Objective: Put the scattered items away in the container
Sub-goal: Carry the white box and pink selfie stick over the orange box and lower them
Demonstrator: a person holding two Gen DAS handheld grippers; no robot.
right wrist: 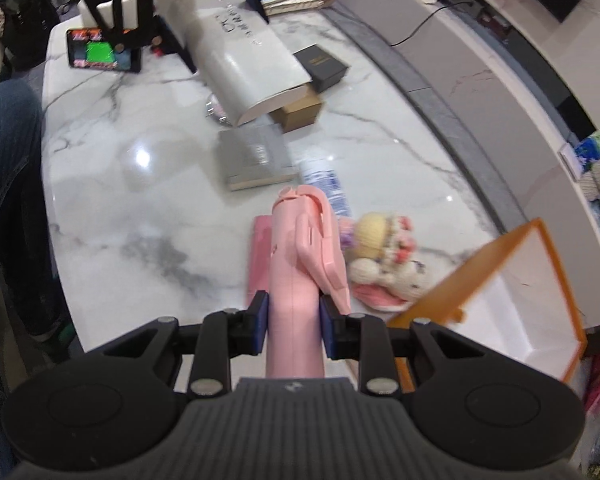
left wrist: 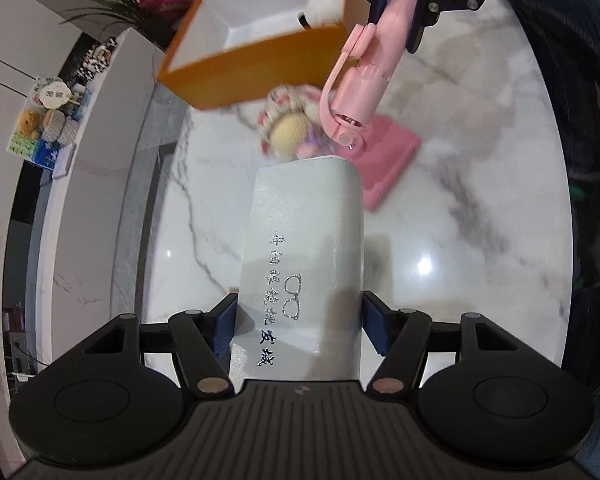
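Observation:
My left gripper [left wrist: 298, 322] is shut on a white glasses case [left wrist: 304, 264] with silver lettering, held above the marble table [left wrist: 460, 200]. My right gripper [right wrist: 293, 326] is shut on a pink folding stick [right wrist: 296, 280], also lifted off the table; the same pink stick [left wrist: 364, 80] hangs from the right gripper [left wrist: 400, 8] at the top of the left wrist view. The orange box [left wrist: 260, 72] with a white inside stands beyond, holding a white plush toy [left wrist: 324, 0]. A crocheted doll [left wrist: 288, 128] and a pink flat case [left wrist: 384, 164] lie on the table beside the box.
A grey book [right wrist: 256, 158], a blue-and-white tube [right wrist: 326, 188], a brown box [right wrist: 300, 112], a black box [right wrist: 320, 64] and a phone [right wrist: 100, 54] with a green screen lie on the marble table [right wrist: 140, 220]. A person's leg [right wrist: 8, 200] is at the table's left edge.

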